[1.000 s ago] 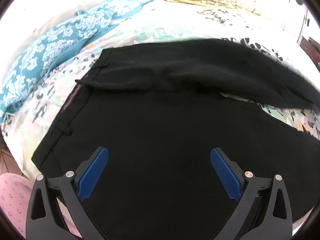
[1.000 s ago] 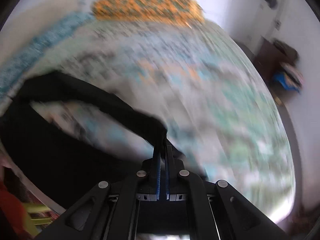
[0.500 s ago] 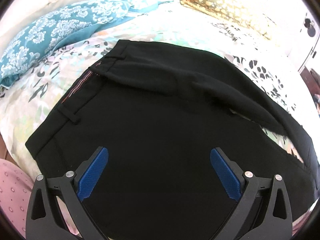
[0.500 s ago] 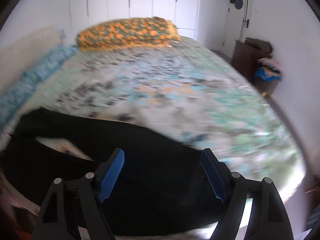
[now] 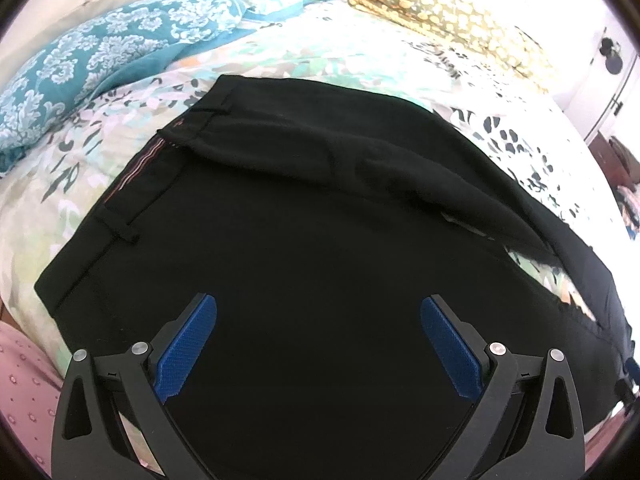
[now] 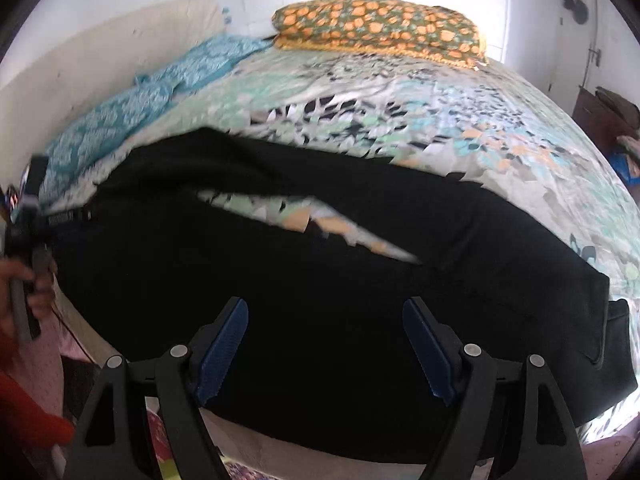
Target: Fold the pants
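Black pants lie flat on a floral bedspread. Their waistband, with a striped inner lining, is at the left in the left wrist view. The far leg is laid partly over the near one and runs off to the right. My left gripper hovers open over the seat of the pants, nothing between its blue pads. In the right wrist view both legs stretch across the bed's front, with a sliver of bedspread showing between them. My right gripper is open above the near leg and holds nothing.
A teal patterned pillow lies at the back left and an orange-flowered pillow at the far end of the bed. A person's hand on a gripper handle shows at the left edge. A dark cabinet stands at the right.
The right gripper, shut on a pant leg one second ago, has opened and let it go. The leg now lies on the bed and the gripper has swung back over the near leg.
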Tool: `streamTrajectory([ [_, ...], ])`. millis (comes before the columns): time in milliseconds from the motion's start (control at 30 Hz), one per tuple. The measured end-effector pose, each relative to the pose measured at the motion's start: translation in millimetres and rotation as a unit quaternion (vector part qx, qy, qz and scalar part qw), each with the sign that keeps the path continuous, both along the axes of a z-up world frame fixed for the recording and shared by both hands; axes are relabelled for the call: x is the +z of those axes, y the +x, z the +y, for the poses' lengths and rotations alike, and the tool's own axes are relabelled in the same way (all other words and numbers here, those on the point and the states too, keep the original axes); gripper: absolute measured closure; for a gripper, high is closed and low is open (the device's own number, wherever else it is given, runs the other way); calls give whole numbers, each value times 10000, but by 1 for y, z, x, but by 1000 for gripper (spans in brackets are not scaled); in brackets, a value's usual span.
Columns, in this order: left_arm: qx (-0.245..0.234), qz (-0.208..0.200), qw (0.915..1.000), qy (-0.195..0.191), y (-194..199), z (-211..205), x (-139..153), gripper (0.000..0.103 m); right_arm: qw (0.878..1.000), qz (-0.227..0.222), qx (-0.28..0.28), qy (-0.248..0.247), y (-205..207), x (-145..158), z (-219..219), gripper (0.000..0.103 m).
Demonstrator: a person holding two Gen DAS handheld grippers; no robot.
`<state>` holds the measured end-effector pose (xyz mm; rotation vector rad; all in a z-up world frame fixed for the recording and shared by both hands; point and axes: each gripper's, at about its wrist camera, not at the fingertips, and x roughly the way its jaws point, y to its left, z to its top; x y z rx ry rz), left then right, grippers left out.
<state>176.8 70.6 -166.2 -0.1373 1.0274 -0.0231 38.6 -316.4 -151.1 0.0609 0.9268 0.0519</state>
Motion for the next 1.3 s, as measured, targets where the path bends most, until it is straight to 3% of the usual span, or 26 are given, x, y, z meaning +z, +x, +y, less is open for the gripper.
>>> streamTrajectory([
  [300, -184, -82, 9994, 279, -5, -9, 0, 1, 9998, 8, -155, 106, 5, -6, -14, 23],
  [933, -94, -3, 9997, 228, -3, -7, -2, 1, 9998, 28, -174, 115, 5, -6, -16, 23],
  [1300, -89, 7, 9997, 234, -3, -5, -2, 1, 9975, 2, -578, 410, 4, -5, -38, 23],
])
